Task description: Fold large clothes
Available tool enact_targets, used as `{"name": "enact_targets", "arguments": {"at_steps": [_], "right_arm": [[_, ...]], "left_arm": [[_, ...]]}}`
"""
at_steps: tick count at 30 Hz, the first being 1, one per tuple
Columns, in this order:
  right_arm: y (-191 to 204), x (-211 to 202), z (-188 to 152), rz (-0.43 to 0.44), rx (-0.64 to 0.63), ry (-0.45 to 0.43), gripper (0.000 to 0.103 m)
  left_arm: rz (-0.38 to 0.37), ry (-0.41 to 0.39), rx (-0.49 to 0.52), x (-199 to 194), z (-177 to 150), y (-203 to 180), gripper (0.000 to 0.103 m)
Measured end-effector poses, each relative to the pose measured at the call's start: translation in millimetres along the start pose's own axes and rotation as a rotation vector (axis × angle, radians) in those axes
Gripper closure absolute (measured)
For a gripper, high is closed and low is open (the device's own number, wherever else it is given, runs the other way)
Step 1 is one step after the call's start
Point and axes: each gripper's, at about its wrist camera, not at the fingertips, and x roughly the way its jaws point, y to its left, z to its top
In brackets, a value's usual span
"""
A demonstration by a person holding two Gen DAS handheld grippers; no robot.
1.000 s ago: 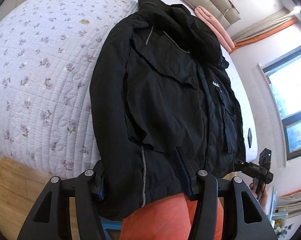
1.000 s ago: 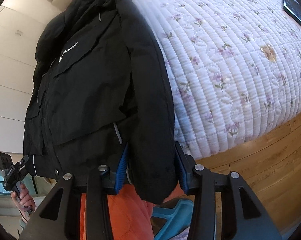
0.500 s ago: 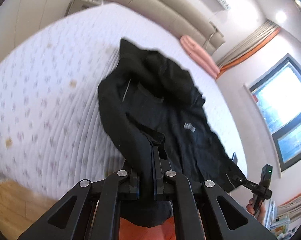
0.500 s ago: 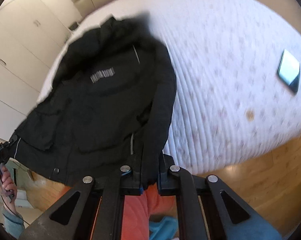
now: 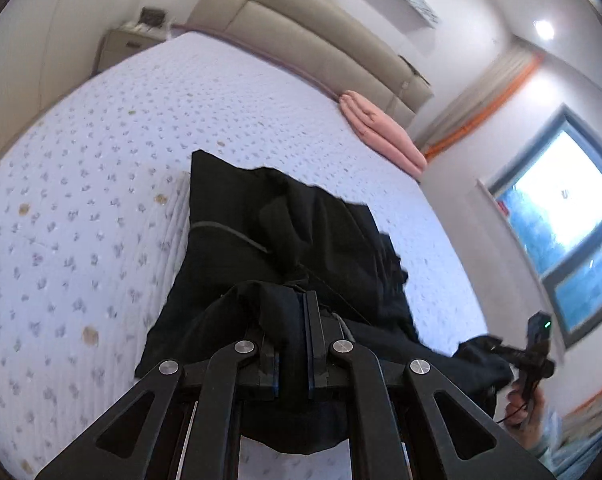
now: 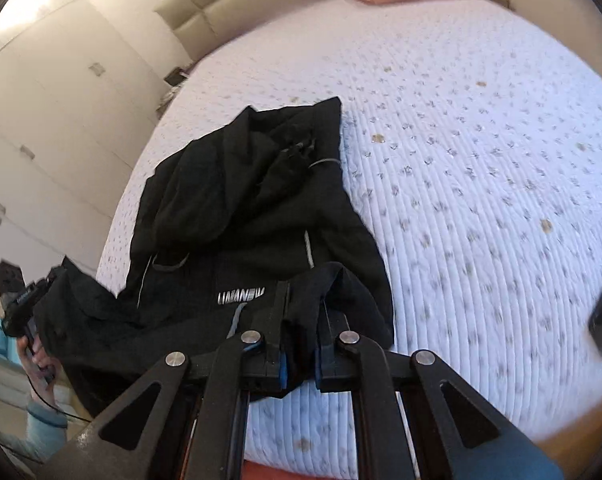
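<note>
Both grippers carrying jacket hem toward collar.
Left gripper (image 5: 297,300) & right gripper (image 6: 301,300) are each pinching shut on the jacket (image 6: 241,200) hem, lifting btm half over top half lying on bed (image 6: 481,180), prob. to fold it crosswise.

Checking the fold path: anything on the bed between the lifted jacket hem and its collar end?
Nothing visible. Both grippers, left and right, are shut on the jacket hem; beyond it lies only jacket and bare quilt. The pink blanket sits far off by the headboard.
</note>
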Motion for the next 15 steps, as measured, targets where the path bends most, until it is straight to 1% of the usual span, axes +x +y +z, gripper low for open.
{"name": "enact_targets", "arguments": {"at_steps": [1, 3, 5, 6, 7, 8, 10, 11, 12, 14, 15], "right_arm": [[-3.6, 5.8, 15.6, 0.001, 0.026, 0.017, 0.092], [-5.8, 11.9, 46.8, 0.002, 0.051, 0.035, 0.092], [1.1, 20.2, 79.3, -0.009, 0.054, 0.045, 0.092], [5.6, 22.8, 92.5, -0.014, 0.048, 0.045, 0.092], [14.2, 26.9, 116.1, -0.028, 0.031, 0.038, 0.092], [19.2, 29.1, 128.8, -0.034, 0.023, 0.033, 0.092], [35.5, 42.3, 169.8, -0.052, 0.000, 0.015, 0.092], [41.2, 52.3, 185.4, -0.076, -0.009, 0.009, 0.092], [46.7, 64.8, 199.6, -0.104, -0.010, 0.005, 0.091], [52.2, 91.7, 221.7, -0.141, 0.007, 0.007, 0.088], [53.7, 108.9, 230.1, -0.186, 0.005, 0.007, 0.087]], "left_arm": [[0.002, 0.000, -0.034, 5.4, 13.2, 4.4, 0.094], [0.012, 0.000, -0.050, 10.8, 34.7, 6.7, 0.094], [0.012, 0.005, -0.068, 20.2, 65.7, 7.4, 0.093], [0.011, 0.005, -0.068, 25.5, 80.9, 7.2, 0.093], [0.016, 0.004, -0.060, 30.2, 91.4, 6.0, 0.093], [0.030, 0.004, -0.052, 39.7, 107.6, 5.9, 0.093], [0.056, 0.002, -0.049, 58.5, 132.5, 10.0, 0.092], [0.069, 0.001, -0.051, 71.1, 145.5, 15.2, 0.090], [0.087, 0.005, -0.074, 87.2, 157.6, 23.9, 0.090], [0.104, 0.032, -0.123, 115.0, 171.3, 40.7, 0.088], [0.114, 0.052, -0.137, 129.8, 174.6, 49.3, 0.087]]}}
